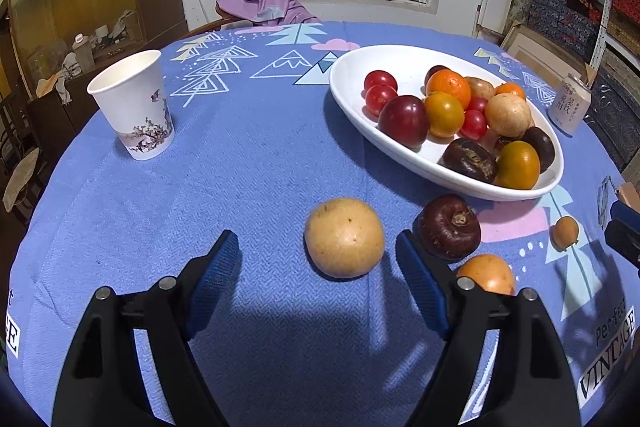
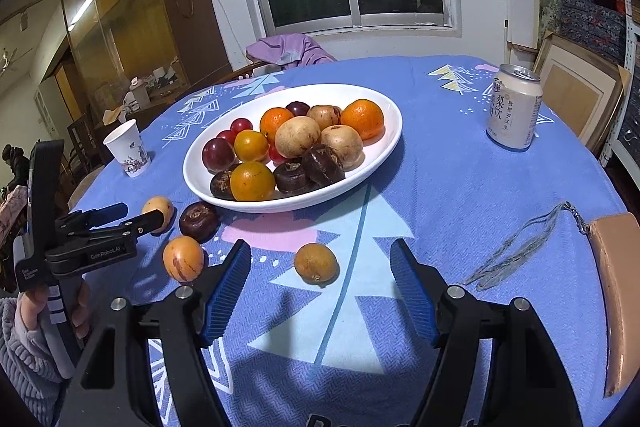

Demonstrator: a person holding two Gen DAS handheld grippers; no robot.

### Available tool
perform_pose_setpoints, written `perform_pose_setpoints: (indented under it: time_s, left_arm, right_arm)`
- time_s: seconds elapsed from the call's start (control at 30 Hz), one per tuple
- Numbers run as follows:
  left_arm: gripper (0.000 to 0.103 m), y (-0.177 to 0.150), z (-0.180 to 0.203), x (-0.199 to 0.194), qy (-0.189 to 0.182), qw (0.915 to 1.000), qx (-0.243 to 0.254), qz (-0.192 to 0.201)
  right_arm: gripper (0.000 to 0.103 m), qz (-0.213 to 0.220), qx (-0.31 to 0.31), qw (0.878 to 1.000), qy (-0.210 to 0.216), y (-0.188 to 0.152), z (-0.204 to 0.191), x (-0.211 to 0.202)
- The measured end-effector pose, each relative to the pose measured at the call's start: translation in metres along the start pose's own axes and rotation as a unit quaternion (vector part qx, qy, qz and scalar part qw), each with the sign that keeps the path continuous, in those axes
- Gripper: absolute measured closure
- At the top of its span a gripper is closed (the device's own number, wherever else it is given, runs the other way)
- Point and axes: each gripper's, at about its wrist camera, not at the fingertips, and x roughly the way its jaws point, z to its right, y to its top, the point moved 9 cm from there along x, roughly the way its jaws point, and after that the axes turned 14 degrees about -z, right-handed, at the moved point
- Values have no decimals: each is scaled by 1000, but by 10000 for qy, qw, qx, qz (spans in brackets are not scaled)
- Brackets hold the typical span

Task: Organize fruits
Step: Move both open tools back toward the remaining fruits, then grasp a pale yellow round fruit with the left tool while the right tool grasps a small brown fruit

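A white oval bowl holds several red, orange, yellow and dark fruits. On the blue cloth in front of it lie a round yellow fruit, a dark brown fruit, an orange fruit and a small tan fruit. My left gripper is open, with the yellow fruit at its fingertips, nearer the right finger. My right gripper is open around the small tan fruit without touching it.
A paper cup stands at the left of the table, a drink can at the right. A grey strap and a brown object lie near the right edge. A chair with a purple garment stands behind.
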Motion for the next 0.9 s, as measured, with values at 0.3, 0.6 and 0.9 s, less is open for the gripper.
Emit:
perform_pose_setpoints:
  time_s: [0.3, 0.6, 0.9]
  left_arm:
    - [24, 1, 3, 9, -131, 9998, -41, -142]
    - [55, 3, 10, 13, -362, 9991, 50, -230]
    - [61, -2, 3, -1, -270, 9996, -9, -82]
  right_arm:
    - [29, -99, -63, 9999, -37, -2, -3, 5]
    - [29, -180, -91, 9998, -64, -4, -3, 9]
    - [29, -292, -186, 9991, -258, -6, 1, 14]
